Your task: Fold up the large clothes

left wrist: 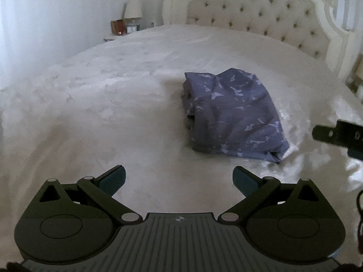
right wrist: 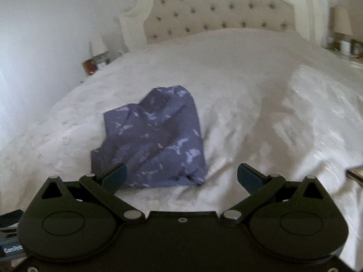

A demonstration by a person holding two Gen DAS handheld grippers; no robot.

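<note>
Two black two-finger grippers with teal pads hang over the pale, faintly patterned bedspread (left wrist: 113,95), and both are spread wide with nothing between their fingers; the left gripper (left wrist: 179,179) sits above bare cover, well short of the cloth, while the right gripper (right wrist: 181,176) is closer in, its left fingertip overlapping the garment's near edge in the right wrist view, though contact cannot be confirmed. One dusky-blue garment printed with lighter blue splashes (left wrist: 233,115) lies on the bed as a compact, rumpled bundle, roughly rectangular, off toward the right side of the left gripper's view and in front of the cream button-tufted headboard (left wrist: 256,6); a cream-shaded bedside lamp (left wrist: 133,8) stands far back on the nightstand.

By the look of it the folding is largely done, yet the bundle is loose: its top surface is creased and humped, a dark opening gapes along the side facing the left gripper, and the near corner is bunched rather than square. Several things could spoil it from here; a pinch that takes only the top layer would peel the stack open; a tug on one corner alone would skew the whole packet across the slick-looking cover; pressing down on the soft bedding might set the creases instead of smoothing them; the blur in the right wrist view also makes edges hard to judge.
</note>
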